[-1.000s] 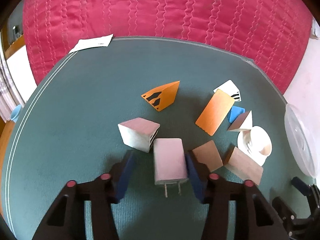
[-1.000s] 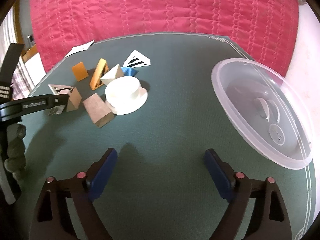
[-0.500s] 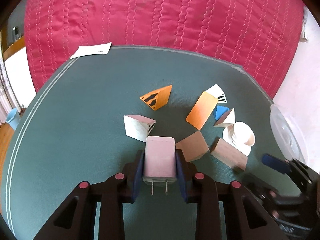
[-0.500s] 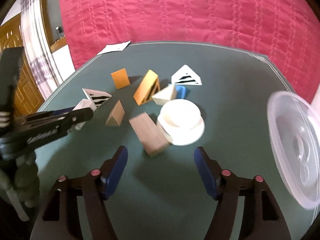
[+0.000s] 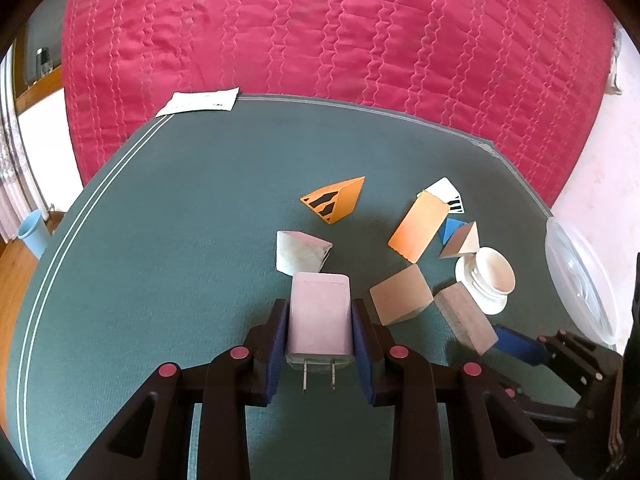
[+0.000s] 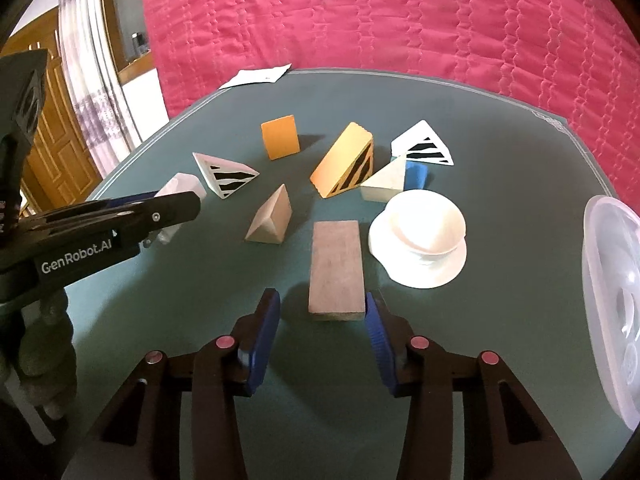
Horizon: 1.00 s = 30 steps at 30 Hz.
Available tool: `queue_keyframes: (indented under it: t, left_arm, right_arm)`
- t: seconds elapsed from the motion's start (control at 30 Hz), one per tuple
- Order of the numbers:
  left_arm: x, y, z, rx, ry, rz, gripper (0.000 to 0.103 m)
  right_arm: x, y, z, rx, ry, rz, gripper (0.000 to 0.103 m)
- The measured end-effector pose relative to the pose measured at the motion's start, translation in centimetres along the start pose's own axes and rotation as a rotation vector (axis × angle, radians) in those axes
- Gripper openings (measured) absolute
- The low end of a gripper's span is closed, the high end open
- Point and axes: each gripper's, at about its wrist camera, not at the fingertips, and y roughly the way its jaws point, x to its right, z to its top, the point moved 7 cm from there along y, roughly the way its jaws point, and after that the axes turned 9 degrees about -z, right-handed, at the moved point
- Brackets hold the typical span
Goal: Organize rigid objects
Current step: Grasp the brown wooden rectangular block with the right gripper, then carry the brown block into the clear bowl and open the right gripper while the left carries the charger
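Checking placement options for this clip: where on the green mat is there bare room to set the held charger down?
Bare mat lies left of the left gripper and its charger, toward the paper slip. More lies in the right-wrist view between the white bowl and clear lid. It is crowded from the striped wedge rightward to the wooden block.

Eight blocks (image 6: 337, 268), one charger (image 5: 319, 318), one lid (image 6: 612, 304).

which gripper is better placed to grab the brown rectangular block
Right. The right gripper is open with the brown rectangular block already between its fingers, while the left gripper is shut on the white charger.
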Motion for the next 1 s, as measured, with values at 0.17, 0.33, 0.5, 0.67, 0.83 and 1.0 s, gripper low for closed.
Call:
queue_keyframes:
  t: [0.17,0.33,0.5,0.67,0.83,1.0]
  left_arm:
    - [-0.1,-0.1,-0.1,0.002,0.0,-0.001,0.032]
    - [0.0,-0.1,-0.2,0.0,0.003,-0.003,0.032]
    - [0.2,-0.3,-0.4,0.002,0.01,-0.004,0.032]
    - [0.4,-0.1,-0.4,-0.001,0.015,-0.003,0.032]
    - [0.8,0.0,-0.5,-0.003,0.029,0.002,0.032]
    - [1.0,0.1,-0.6,-0.004,0.039,0.007,0.032]
  right_arm:
    - [0.7,1.0,1.1,0.008,0.047,-0.028,0.045]
    - [0.2,1.2,1.4,0.013,0.024,-0.059,0.037]
    - [0.6,0.6,0.8,0.011,0.044,-0.051,0.029]
    - [1.3,-0.7,-0.4,0.007,0.098,-0.004,0.029]
    - [2.2,-2.0,-1.2,0.014,0.143,0.011,0.029]
    - [2.9,-2.9,-1.8,0.023,0.172,0.01,0.029]
